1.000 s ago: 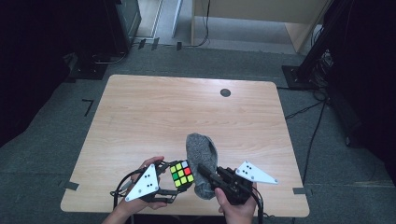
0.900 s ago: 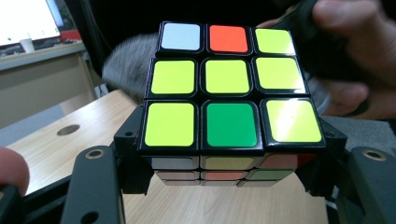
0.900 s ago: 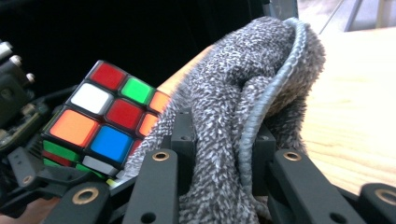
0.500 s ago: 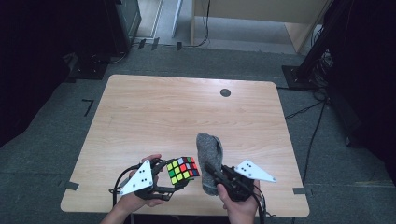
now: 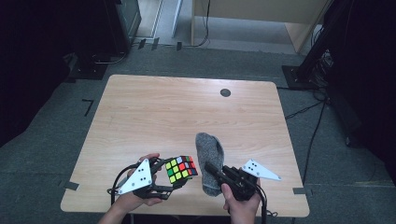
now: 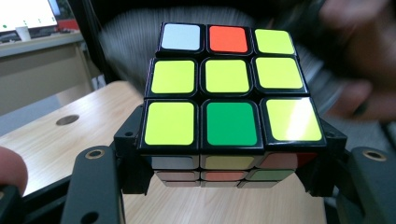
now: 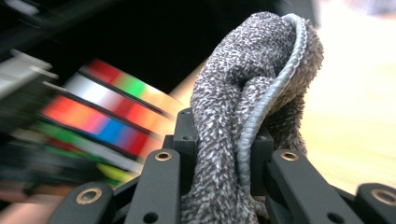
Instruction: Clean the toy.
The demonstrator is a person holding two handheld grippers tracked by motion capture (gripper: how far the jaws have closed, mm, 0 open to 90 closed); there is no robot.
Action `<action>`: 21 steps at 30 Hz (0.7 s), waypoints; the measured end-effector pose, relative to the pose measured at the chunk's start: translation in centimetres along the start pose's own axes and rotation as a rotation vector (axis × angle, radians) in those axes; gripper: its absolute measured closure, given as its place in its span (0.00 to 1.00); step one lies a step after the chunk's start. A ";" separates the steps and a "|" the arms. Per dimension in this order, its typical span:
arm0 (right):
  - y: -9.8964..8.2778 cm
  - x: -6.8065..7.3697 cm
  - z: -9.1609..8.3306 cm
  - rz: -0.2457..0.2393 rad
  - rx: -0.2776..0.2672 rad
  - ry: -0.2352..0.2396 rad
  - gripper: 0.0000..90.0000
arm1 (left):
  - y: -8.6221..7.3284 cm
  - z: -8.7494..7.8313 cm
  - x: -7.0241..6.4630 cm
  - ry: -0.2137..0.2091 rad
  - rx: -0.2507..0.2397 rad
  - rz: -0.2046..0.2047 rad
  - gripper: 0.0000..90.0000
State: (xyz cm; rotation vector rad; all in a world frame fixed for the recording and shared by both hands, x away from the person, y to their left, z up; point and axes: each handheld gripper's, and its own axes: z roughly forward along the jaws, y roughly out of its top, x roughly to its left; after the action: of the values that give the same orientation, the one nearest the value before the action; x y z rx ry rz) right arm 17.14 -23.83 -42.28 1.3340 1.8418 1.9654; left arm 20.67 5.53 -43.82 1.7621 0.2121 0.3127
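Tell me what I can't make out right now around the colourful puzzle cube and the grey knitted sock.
- Colourful puzzle cube: side faces hidden behind the jaws in the left gripper view; smeared by blur in the right gripper view.
- Grey knitted sock: lower part hidden between the jaws in the right gripper view; blurred behind the cube in the left gripper view.
- Right gripper: jaw tips lost against the sock, high view.

The puzzle cube (image 5: 181, 169) sits between the jaws of the left gripper (image 5: 170, 179), off the table (image 5: 187, 107) and over its near edge. Just to its right comes the sock (image 5: 209, 161), pinched in the right gripper (image 5: 215, 171) — it stretches ahead of those jaws toward the table's middle. Cube and sock are close, side by side; whether they touch is unclear. Far ahead of the right gripper, near the far edge, lies a round hole (image 5: 225, 92) in the tabletop — well apart from both.
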 end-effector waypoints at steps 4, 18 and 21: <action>0.6 2.7 0.3 -0.098 -0.011 0.143 0.81 | 0.1 0.3 -0.4 -0.025 -0.001 -0.011 0.38; -3.2 0.0 3.2 -0.294 0.079 -0.059 0.78 | 0.4 -1.6 2.8 0.088 -0.129 -0.340 0.38; -3.4 0.5 3.5 -0.280 0.056 -0.034 0.78 | 0.4 -1.1 2.2 0.083 -0.089 -0.308 0.38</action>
State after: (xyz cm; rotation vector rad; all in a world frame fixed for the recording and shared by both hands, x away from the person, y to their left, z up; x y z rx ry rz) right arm 17.59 -20.09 -45.45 1.0473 1.9586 1.7511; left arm 22.42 7.15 -43.00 1.6018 0.5153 0.1690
